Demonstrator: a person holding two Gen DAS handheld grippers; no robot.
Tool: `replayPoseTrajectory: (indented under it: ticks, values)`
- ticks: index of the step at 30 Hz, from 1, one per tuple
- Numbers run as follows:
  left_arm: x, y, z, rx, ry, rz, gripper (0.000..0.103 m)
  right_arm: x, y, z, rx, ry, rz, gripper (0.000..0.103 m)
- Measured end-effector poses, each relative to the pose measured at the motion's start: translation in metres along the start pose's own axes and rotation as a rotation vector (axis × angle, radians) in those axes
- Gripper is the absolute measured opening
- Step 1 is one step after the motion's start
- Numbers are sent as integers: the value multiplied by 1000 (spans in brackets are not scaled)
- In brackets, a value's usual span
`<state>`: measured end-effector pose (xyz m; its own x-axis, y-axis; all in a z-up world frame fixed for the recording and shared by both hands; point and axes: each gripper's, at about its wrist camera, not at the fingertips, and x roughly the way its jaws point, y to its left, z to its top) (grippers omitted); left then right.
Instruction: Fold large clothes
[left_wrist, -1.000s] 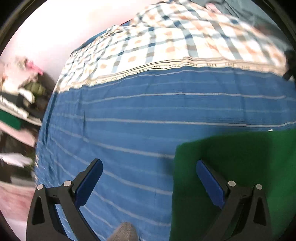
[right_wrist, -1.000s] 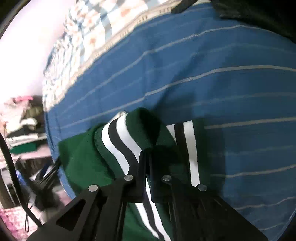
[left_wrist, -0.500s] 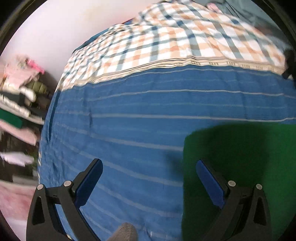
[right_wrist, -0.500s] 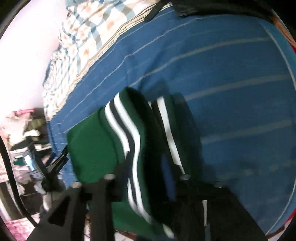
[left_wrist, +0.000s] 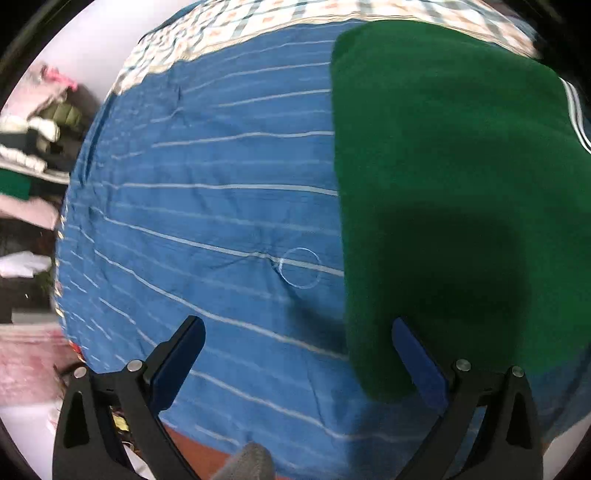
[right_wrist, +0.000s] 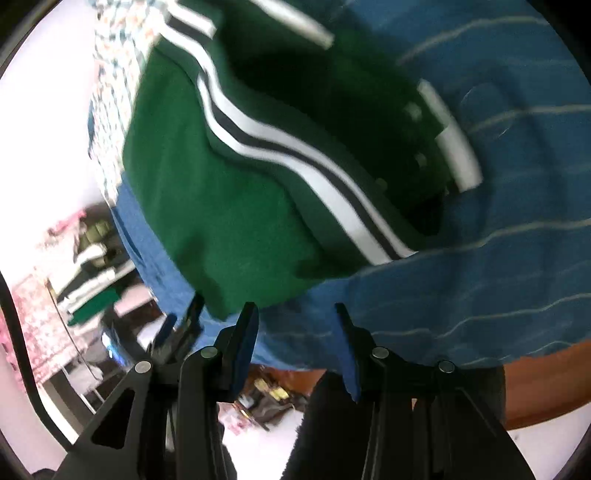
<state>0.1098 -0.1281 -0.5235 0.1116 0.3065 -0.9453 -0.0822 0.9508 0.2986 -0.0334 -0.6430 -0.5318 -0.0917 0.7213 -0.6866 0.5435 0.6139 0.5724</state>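
Note:
A folded green garment (left_wrist: 450, 177) with white and dark stripes lies on the blue striped bedspread (left_wrist: 221, 206). In the right wrist view the garment (right_wrist: 229, 192) fills the upper middle, its striped band (right_wrist: 295, 155) running across it. My left gripper (left_wrist: 295, 339) is open and empty, low over the bedspread at the garment's left edge. My right gripper (right_wrist: 295, 321) is open and empty, pulled back from the garment's near edge over the bed's front edge.
A checked sheet (left_wrist: 236, 33) covers the far part of the bed. Shelves with stacked clothes (left_wrist: 33, 133) stand at the left, also in the right wrist view (right_wrist: 88, 280). Floor clutter (right_wrist: 266, 398) lies below the bed edge.
My right gripper has opened and let go of the garment, then drawn back toward the bed's edge. My left gripper has moved forward, so the garment looks larger and nearer.

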Motion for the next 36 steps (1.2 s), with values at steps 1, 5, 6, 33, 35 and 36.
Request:
replayPoseTrajectory:
  ticks: [1,5,6,33,35,36]
  values:
    - [1,3,2,2,-4,-6,103,9,7,-2,-13,5,9,43]
    - [-7,-3,-4,59,-45,6,103,13,25,-1,-118,-45,17,43]
    - [-8,-5,-5,66,-54,2,103,16,29,3,-157,-85,-38,42]
    - [-24,-35,61,20,-51,3,103,-10,39,61,-238,-297,-431,3]
    - [-25,-38,65,27,-56,2,103,-24,43,66,-249,-314,-377,10]
    - [-25,-39,67,30,-58,-1,103,-35,41,70,-257,-329,-351,28]
